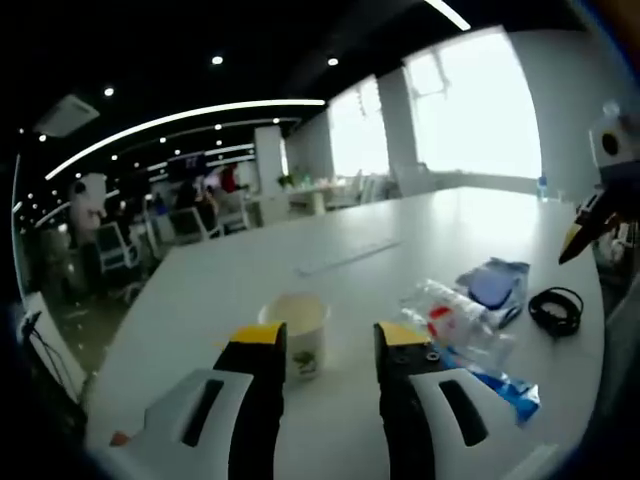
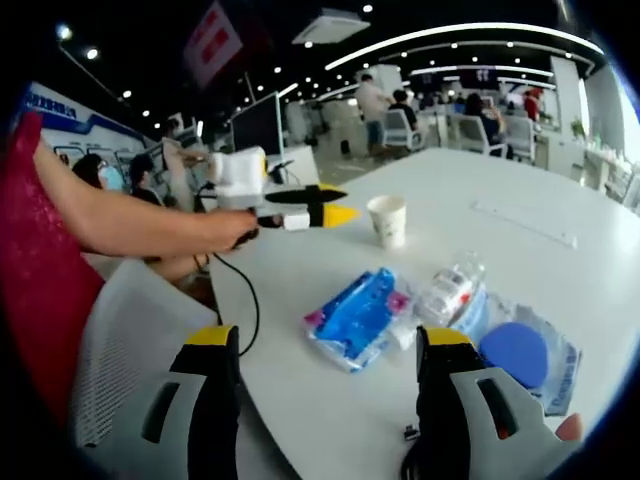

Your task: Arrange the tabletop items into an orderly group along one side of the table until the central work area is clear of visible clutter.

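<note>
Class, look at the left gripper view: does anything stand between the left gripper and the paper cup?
Nothing visible does. The white paper cup sits upright on the white table, directly ahead between the open left gripper jaws. The clear plastic bottle lies off to the side.

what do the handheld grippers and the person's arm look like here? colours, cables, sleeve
Left gripper and right gripper: black jaws with yellow tips on pale grey bodies with dark slots. In the right gripper view, the left gripper's jaws look black and yellow, with a white box body behind and a black cable trailing down. The arm is bare below a magenta sleeve.
</note>
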